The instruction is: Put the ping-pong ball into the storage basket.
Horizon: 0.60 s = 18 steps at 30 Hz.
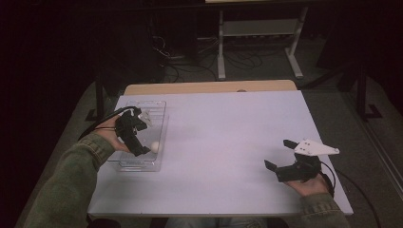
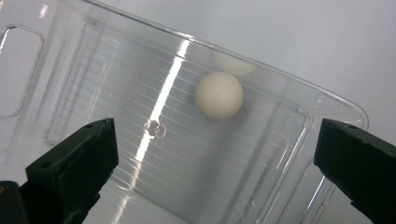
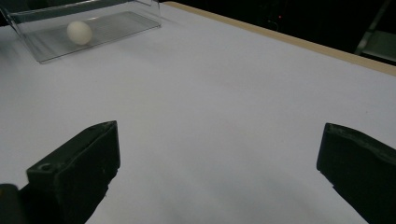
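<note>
Big white table (image 1: 228, 142) right in front of us, its pale top running wide with a strip of bare wood along the far edge, and dark floor beyond with a white metal frame (image 1: 256, 33) and a tangle of cables (image 1: 190, 61) under it. Over on the left side of the table sits a clear plastic tray (image 1: 159, 107), long and shallow, ribbed along its bottom, lying flat near the table's left edge. Two olive-green sleeves (image 1: 71, 185) come up from the near side, one hand to each tool. The left gripper (image 2: 217, 158) hangs over the tray, tipped down into it, and from its own camera the two black jaws stand wide apart with nothing between them, released. The right gripper (image 1: 280, 154) is well away, low over the near right part of the table, grey three-cornered plate on top, jaws spread just as wide and empty, pointing across the bare surface toward the tray. And there is the little one: a white ball (image 2: 219, 94), inside the tray, resting on the ribbed floor close against the tray's long wall on the side toward the table's middle, a faint reflection of it showing in that clear wall. It sits ahead of the left gripper's jaws, apart from both.
</note>
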Motion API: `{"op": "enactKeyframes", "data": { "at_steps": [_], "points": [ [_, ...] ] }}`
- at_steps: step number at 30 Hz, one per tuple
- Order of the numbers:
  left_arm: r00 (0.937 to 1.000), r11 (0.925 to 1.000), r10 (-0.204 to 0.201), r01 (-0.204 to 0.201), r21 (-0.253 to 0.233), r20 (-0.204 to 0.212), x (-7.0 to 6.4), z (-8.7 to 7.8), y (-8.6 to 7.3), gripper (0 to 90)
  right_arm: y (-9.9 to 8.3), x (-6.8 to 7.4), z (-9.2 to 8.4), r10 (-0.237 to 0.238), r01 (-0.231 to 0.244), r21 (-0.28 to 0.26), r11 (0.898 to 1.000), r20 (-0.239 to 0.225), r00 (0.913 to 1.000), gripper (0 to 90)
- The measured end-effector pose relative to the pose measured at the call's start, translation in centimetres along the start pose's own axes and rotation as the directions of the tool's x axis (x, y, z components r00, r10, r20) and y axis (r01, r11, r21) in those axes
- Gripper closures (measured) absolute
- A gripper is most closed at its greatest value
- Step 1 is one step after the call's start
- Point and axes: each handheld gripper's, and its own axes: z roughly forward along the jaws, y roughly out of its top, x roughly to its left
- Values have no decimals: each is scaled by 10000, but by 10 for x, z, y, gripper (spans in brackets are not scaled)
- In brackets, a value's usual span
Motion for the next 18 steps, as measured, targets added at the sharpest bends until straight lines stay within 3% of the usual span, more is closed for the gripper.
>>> {"op": "enactKeyframes", "data": {
  "at_steps": [8,14,18],
  "points": [
    [9995,9989,-304,302,-363,-63,-3,-4,-6,0,1,-2,-1,89,-89,-87,9999,-54,9999,0],
    [9969,9913,-780,779,-1060,35,0,-4,-14,0,1,-2,-1,146,-147,-150,9998,-74,9999,0],
    [9963,9869,-849,827,-1386,-99,-2,-2,-19,0,0,-2,0,112,-113,-101,9999,-77,9999,0]
  ]
}}
